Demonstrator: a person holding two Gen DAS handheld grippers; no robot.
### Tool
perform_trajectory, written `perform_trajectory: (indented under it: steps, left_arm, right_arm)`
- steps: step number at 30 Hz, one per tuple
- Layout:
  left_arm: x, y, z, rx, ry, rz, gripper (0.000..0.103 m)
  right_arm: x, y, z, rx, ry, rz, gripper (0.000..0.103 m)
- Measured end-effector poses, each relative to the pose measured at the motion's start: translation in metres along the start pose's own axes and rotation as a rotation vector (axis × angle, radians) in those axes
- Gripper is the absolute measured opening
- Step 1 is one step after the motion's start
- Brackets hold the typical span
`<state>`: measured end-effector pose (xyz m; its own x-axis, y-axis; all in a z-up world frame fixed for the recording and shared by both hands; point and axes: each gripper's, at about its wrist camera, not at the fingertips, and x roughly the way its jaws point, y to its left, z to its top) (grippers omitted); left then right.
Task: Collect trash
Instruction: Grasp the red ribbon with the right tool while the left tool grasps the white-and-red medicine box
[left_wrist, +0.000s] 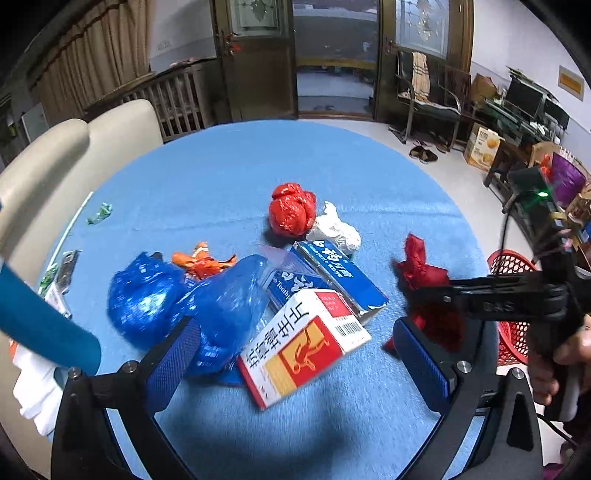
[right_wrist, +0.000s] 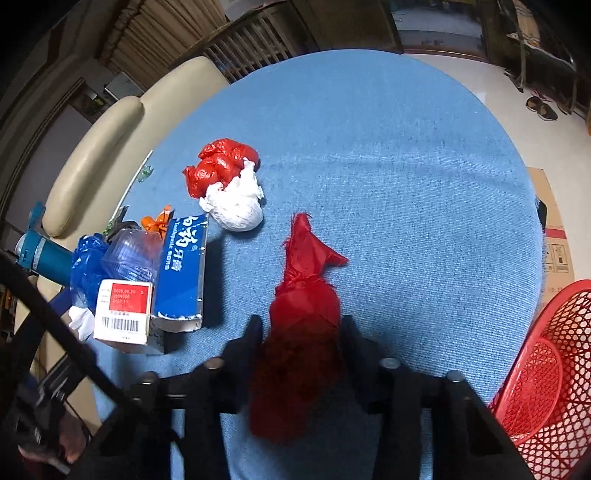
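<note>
Trash lies on a round table under a blue cloth (right_wrist: 369, 147). My right gripper (right_wrist: 301, 321) is shut on a dark red knotted bag (right_wrist: 306, 291), low over the cloth; in the left wrist view that bag (left_wrist: 415, 258) hangs from it at the right. My left gripper (left_wrist: 295, 325) is open, its blue pads on either side of a red, yellow and white carton (left_wrist: 303, 347) without touching it. Beside the carton lie blue toothpaste boxes (left_wrist: 340, 273), a blue plastic bag (left_wrist: 147, 295), an orange wrapper (left_wrist: 201, 260), a bright red crumpled bag (left_wrist: 291, 210) and a white bag (left_wrist: 336, 229).
A red mesh basket (right_wrist: 554, 369) stands off the table's right edge. A cream sofa (left_wrist: 55, 155) runs along the left side. A teal cylinder (left_wrist: 37, 325) juts in at the left, and a small green wrapper (left_wrist: 99, 214) lies near the left rim. Chairs and cardboard boxes stand beyond.
</note>
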<state>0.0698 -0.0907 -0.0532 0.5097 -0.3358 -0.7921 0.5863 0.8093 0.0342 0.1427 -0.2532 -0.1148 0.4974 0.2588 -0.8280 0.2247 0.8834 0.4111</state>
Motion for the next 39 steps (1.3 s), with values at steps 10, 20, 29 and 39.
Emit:
perform_trajectory:
  steps: [10,20,29,39]
  left_arm:
    - [0.015,0.009,-0.010,-0.071,0.036,-0.079,0.056]
    - [-0.020,0.005,-0.037,-0.070,-0.013,-0.114,0.023]
    - [-0.036,0.021,-0.099,-0.081,0.107,-0.045,0.026]
    - [-0.036,0.003,-0.067,-0.202,0.098,-0.127,0.079]
  right_arm:
    - [-0.025,-0.009,-0.017,0.002,-0.057,0.082,0.039]
    - [-0.066,-0.026,-0.034,0.022,-0.110,0.152,0.039]
    - [-0.082,-0.032,-0.042,0.022,-0.118,0.154,0.039]
    - [-0.078,-0.010,-0.044,-0.025,-0.132,0.158,0.039]
